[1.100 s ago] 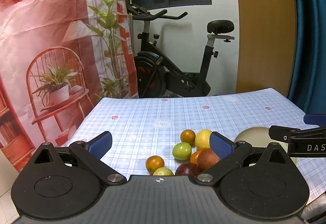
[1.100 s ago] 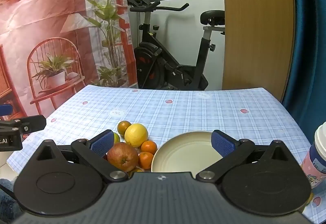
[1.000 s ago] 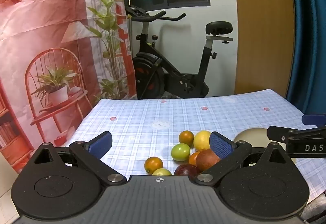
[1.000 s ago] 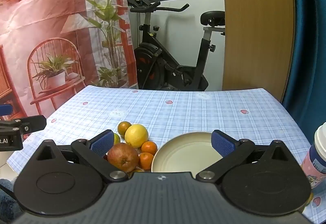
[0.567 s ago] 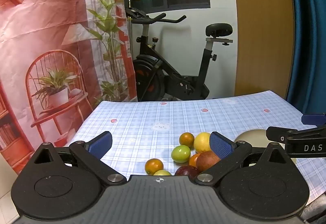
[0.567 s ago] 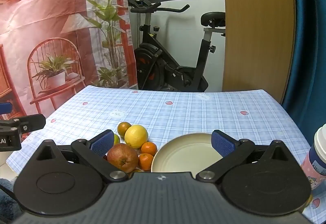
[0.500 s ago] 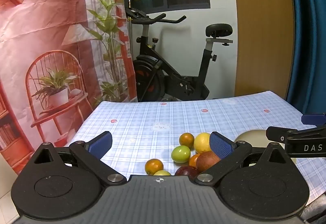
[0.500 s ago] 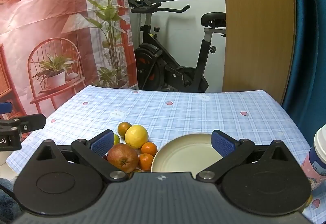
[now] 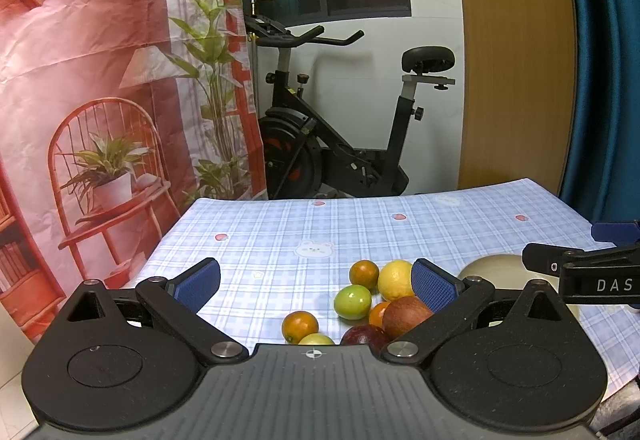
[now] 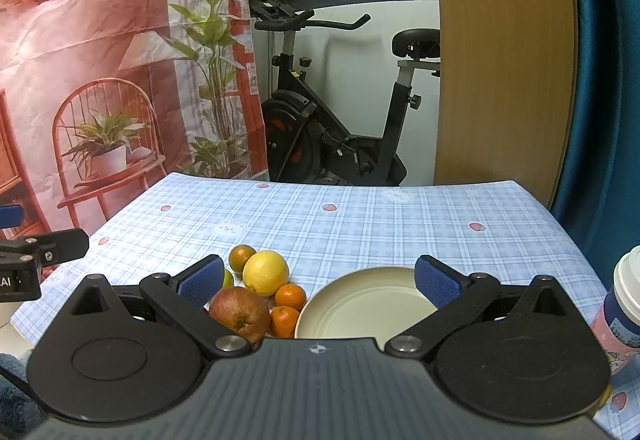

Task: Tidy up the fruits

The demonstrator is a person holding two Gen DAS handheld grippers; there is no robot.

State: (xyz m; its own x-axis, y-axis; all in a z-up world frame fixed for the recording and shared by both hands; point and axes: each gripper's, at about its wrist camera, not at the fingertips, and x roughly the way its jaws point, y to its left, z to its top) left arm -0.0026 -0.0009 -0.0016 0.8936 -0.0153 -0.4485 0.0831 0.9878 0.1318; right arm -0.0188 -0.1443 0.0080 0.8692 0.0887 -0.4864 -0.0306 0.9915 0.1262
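White letters "DAS" read on black body of right gripper, seen at right edge of left wrist view. Letters "AI" show on left gripper at left edge of right wrist view. Digits "A39" faint on cup label; rest unreadable.

A blue-and-white plaid tablecloth carries pink strawberry prints. On it sit a yellow lemon, a red apple and a cream round plate.

The fruits lie clustered on the table, just left of the plate.
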